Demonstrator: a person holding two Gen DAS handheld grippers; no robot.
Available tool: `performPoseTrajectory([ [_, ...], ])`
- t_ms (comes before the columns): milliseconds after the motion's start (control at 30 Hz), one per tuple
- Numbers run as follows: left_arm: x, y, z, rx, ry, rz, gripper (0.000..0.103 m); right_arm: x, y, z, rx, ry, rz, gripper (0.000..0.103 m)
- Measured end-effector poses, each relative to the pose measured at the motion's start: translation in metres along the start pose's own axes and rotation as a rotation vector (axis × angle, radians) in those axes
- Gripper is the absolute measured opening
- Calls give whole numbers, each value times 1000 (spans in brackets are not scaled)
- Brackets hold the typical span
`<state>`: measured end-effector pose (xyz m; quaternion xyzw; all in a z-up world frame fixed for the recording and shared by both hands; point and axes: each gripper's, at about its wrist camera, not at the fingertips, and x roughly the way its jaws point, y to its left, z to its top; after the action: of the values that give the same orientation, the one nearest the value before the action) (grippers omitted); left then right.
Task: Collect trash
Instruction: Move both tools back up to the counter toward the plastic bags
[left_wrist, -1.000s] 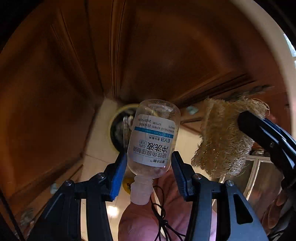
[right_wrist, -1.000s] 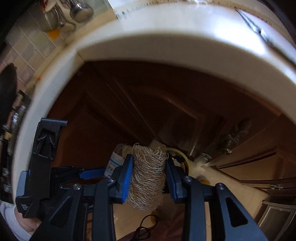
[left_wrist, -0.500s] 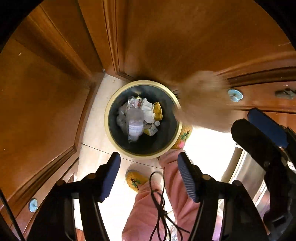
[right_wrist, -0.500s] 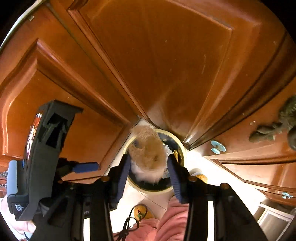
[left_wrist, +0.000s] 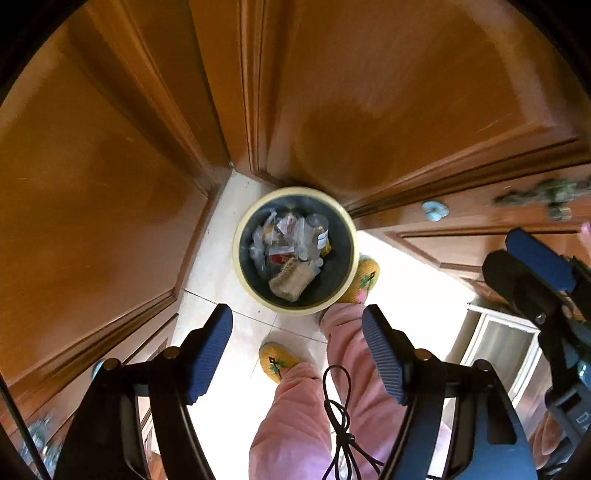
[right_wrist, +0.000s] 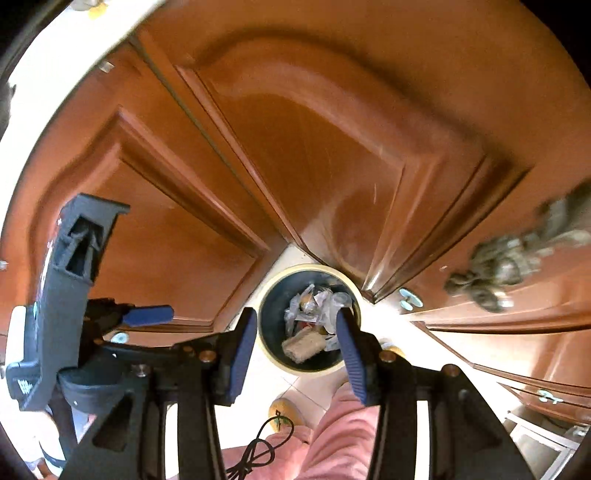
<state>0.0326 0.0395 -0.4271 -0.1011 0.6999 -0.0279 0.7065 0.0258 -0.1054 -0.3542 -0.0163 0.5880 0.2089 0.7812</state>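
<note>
A round bin with a cream rim (left_wrist: 255, 291) (right_wrist: 271, 360) stands on the floor in the cabinet corner, far below both grippers. Inside lie a tan fibrous loofah scrubber (left_wrist: 290, 282) (right_wrist: 303, 347), a clear plastic bottle (left_wrist: 318, 230) and several wrappers. My left gripper (left_wrist: 297, 356) is open and empty, high above the bin. My right gripper (right_wrist: 295, 354) is open and empty, also above the bin; it shows at the right edge of the left wrist view (left_wrist: 532, 266).
Brown wooden cabinet doors (left_wrist: 369, 92) (right_wrist: 314, 147) surround the bin on two sides. The person's pink trouser legs (left_wrist: 306, 406) and yellow slippers (left_wrist: 275, 360) stand on the pale tiled floor beside the bin. A black cord (left_wrist: 341, 417) dangles below the left gripper.
Both grippers opened: the bottle dropped from the left one and the loofah from the right one, and both now lie in the bin. Both views tilted down toward the floor.
</note>
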Motion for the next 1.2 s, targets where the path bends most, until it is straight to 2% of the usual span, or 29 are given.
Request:
performPoseTrajectory([
  [200, -96, -6, -7, 20, -121, -17, 71, -71, 15, 16, -18, -44, 2, 45],
  [333, -163, -12, -3, 72, -233, 15, 78, -123, 23, 33, -31, -104, 3, 45],
  [467, -219, -19, 3, 109, -331, 11, 80, -167, 21, 49, -27, -171, -7, 45],
  [633, -275, -40, 22, 153, -399, 18, 80, -208, 4, 82, 27, -224, 2, 45],
  [800, -323, -81, 61, 252, -474, 34, 81, -252, -35, 133, 72, -279, -5, 45],
  [900, -348, -108, 90, 305, -527, 63, 89, -278, -60, 173, 108, -319, -1, 45],
  [1000, -373, -139, 131, 343, -575, 79, 93, -302, -88, 221, 144, -353, -13, 47],
  [1100, -388, -169, 178, 350, -599, 104, 93, -318, -117, 266, 183, -383, -13, 54],
  [1200, -387, -197, 228, 346, -615, 141, 93, -317, -146, 312, 233, -409, 1, 55],
])
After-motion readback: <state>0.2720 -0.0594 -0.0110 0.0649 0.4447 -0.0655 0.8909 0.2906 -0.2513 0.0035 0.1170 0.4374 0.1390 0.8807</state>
